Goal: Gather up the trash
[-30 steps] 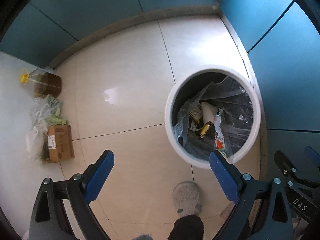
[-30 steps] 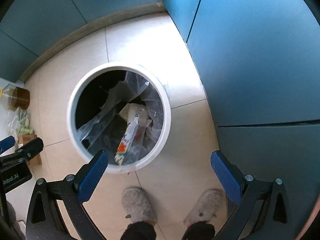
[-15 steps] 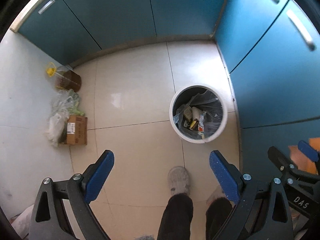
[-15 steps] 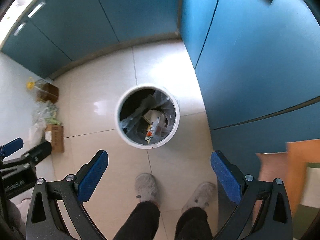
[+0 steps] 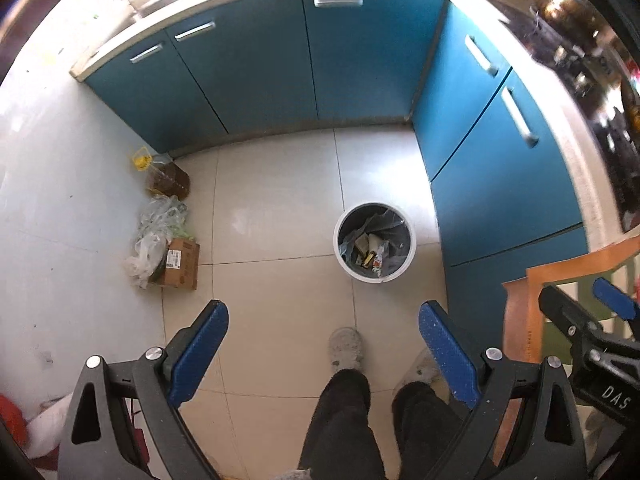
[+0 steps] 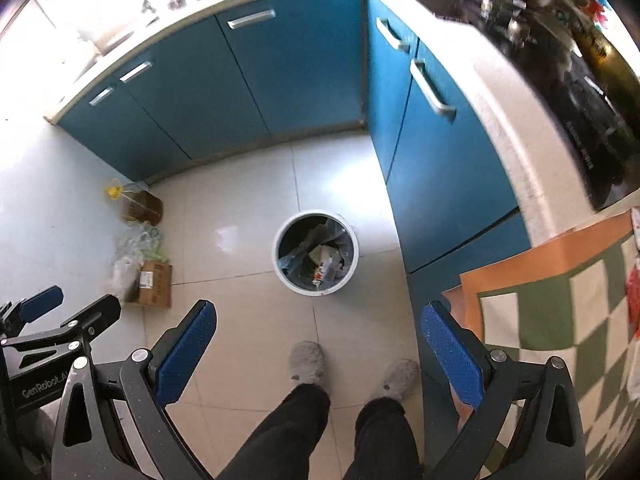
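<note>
A: On the tiled floor (image 5: 276, 208), in the corner of the blue cabinets (image 5: 360, 60) – that's where the trash bin (image 5: 374, 241) stands. White rim, dark liner, wrappers & bits of packaging inside.

B: And the grippers?

A: Both held high above the floor, looking down. Left gripper (image 5: 323, 350): jaws wide apart, nothing btwn them. Right gripper (image 6: 319, 346): same, jaws spread, empty.

B: Bin vs the jaws?

A: In the left wrist view the bin sits beyond the fingertips, well apart, nearer the right-hand blue pad (image 5: 448, 354) than the left one. In the right wrist view the bin (image 6: 315, 253) is also beyond the tips, roughly midway btwn the pads, a bit left of centre. No contact w/ either gripper.

B: Anything else down there?

A: Along the pale wall, left side: oil bottle (image 5: 164, 174) w/ yellow cap, next to it crumpled plastic bags (image 5: 156, 232), then a cardboard box (image 5: 180, 264) touching the bags. All well apart from the bin. Person's legs in dark trousers & grey slippers (image 6: 307, 362) show btwn the jaws in both views.

B: Right side?

A: Checked cloth (image 6: 560, 304), orange border, green & white squares, at the right edge. Counter above the cabinets is blurred, can't make out what's on it
</note>
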A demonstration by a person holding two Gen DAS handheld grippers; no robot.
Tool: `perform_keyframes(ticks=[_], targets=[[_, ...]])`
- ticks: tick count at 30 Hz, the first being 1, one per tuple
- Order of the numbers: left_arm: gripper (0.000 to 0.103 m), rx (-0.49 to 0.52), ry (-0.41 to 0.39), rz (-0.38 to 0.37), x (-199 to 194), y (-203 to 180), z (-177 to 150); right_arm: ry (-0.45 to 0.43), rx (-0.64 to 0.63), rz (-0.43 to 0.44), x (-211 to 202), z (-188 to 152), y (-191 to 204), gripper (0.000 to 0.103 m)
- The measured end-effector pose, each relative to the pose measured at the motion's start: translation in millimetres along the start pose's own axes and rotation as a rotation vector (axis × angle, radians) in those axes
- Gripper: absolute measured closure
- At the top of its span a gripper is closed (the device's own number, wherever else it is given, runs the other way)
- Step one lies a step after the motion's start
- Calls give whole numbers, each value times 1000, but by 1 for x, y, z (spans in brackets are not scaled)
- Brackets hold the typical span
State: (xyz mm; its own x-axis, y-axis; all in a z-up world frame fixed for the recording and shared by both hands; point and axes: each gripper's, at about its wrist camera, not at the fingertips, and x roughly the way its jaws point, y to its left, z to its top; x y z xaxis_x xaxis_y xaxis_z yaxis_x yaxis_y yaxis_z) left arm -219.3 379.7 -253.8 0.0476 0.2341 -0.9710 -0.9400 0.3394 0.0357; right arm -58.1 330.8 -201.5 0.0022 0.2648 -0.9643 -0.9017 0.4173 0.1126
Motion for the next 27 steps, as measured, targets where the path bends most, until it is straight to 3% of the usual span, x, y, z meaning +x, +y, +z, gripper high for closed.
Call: perform_keyframes(ticks=[4,7,10,13,14,20,27], targets=[[6,-20,-42,-7,-34,-5,1,-34,52,85,-34,-3,-12,0],[6,10,-120,7,-64,-28,9,-69,133,112,-58,-5,-40,0],[6,80,-220,16,-91,-70,23,-110,237,99,-84,-10,-91,0],[4,162,-268,-6,-106,-118,32,-152,353,48,-110,-22,-156,0],[0,212,-268,-33,-109,-149,35,-161,390,30,-116,-26,-176,0],[0,460,-228,-122,-109,-298,27,-198,685,-121,-158,-84,-334,0],[0,748,-49,-196,-67,-482,-14,-138,921,-218,-169,-166,-485,0]])
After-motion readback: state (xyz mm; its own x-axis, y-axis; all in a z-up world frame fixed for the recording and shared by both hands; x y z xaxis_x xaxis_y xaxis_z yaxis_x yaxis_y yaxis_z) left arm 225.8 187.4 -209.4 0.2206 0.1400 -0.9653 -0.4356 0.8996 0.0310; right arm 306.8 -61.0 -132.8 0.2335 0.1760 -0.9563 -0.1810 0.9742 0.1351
